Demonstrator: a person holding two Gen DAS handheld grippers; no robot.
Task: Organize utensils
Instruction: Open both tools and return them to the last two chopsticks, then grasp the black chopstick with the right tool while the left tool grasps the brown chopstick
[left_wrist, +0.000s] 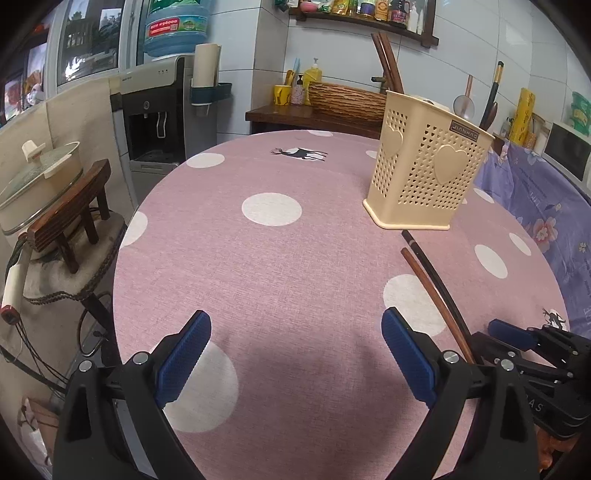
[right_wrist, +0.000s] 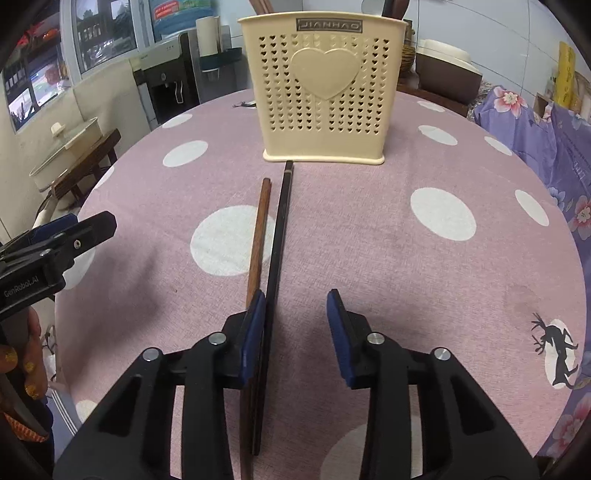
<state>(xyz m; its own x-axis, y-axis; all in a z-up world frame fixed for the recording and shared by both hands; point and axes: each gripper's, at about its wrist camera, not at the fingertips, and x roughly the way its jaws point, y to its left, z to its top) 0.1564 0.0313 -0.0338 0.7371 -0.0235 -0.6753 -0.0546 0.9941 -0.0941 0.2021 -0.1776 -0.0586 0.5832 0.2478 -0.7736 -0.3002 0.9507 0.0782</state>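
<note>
Two chopsticks (right_wrist: 271, 258) point lengthwise at the holder (right_wrist: 323, 92); your right gripper (right_wrist: 297, 332), unclosed, straddles the black one; left gripper (left_wrist: 295, 354) gapes empty

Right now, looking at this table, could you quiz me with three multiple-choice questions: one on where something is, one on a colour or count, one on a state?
1. Where do the chopsticks lie?
A. Standing in the holder
B. On the tablecloth in front of the holder
C. On the wall shelf

2. What colour is the utensil holder?
A. Cream
B. Green
C. Red

3. How does the left gripper stand?
A. Shut on a spoon
B. Shut on the holder
C. Open, with nothing between its pads

Answers:
1 B: the brown chopsticks and the black chopsticks lie flat on the dotted pink tablecloth, pointing toward the holder's base.
2 A: the utensil holder, with heart-shaped holes, is cream.
3 C: the left gripper has wide-apart pads with only cloth between them.
</note>
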